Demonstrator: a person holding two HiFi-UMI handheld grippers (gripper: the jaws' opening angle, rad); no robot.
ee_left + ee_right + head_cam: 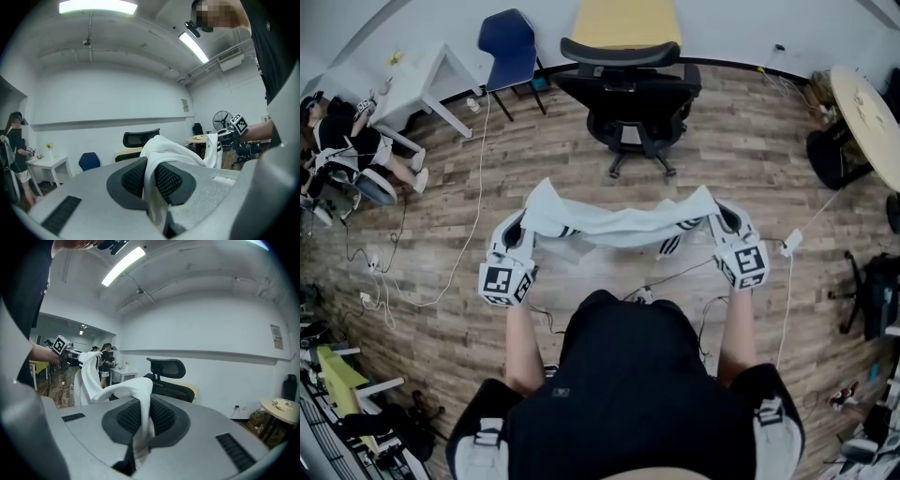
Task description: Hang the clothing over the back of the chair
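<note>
A white garment with black stripes hangs stretched between my two grippers, held up in the air above the wooden floor. My left gripper is shut on its left end, and the cloth is pinched between the black pads. My right gripper is shut on the right end, with the fabric bunched in its jaws. The black office chair stands ahead of me, its headrest facing me; it also shows as the chair in the right gripper view and the chair in the left one.
A blue chair and a white table stand at the far left, where a person sits. A yellow-topped desk is behind the office chair. A round table is at the right. Cables lie across the floor.
</note>
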